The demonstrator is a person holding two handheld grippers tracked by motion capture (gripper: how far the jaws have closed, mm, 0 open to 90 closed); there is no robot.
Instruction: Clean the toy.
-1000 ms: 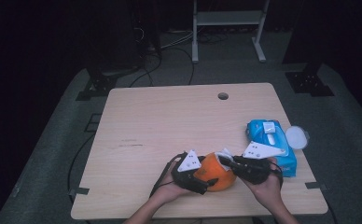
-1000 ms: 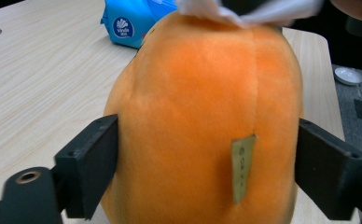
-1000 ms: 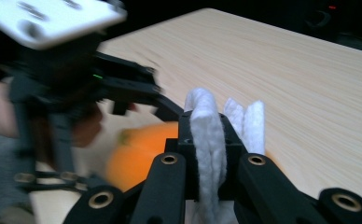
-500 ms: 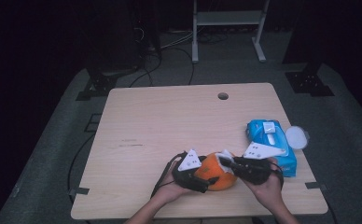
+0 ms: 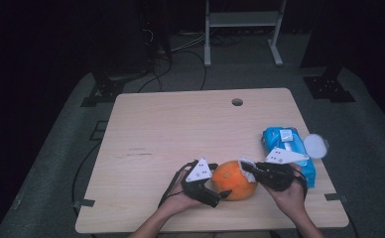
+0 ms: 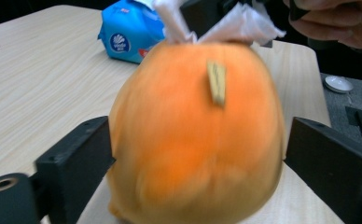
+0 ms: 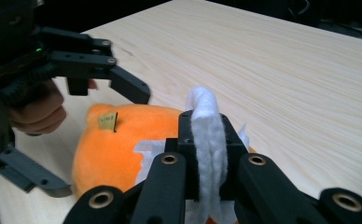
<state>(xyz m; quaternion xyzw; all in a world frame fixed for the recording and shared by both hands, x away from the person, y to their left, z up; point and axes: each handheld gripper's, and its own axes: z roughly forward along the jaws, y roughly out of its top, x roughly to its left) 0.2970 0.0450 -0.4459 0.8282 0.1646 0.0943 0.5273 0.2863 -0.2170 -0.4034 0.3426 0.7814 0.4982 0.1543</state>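
Orange (image 5: 234, 179) plush is sitting near the front edge of the bench (image 5: 180, 129), between the two tools. Small tan tag (image 6: 216, 81) is sticking out of its top; print on it is too small to read.

Left tool (image 5: 219, 192): jaws are standing wide on either side of the orange in the left gripper view, having just been opening. A gap is showing at the right jaw; whether the left jaw is touching, can't tell. No grip.

Right tool (image 5: 244, 165): jaws are clamping tight on a folded white wipe (image 7: 208, 140), which is sticking up between them. Wipe is pressing on the top of the orange, at the side toward the right hand (image 5: 292, 196).

Blue pack (image 5: 289, 148) of wipes is lying on the bench at the right edge, just behind the right tool. White round logo with a shell or fan-like mark is showing on its end (image 6: 118, 43), with a red patch beside it; lettering is not readable. White label is sitting on its top face.

White round lid (image 5: 315, 146) is resting against the pack's outer side, overhanging the bench edge.

Round hole (image 5: 237, 102) is sitting in the bench top near the far edge.
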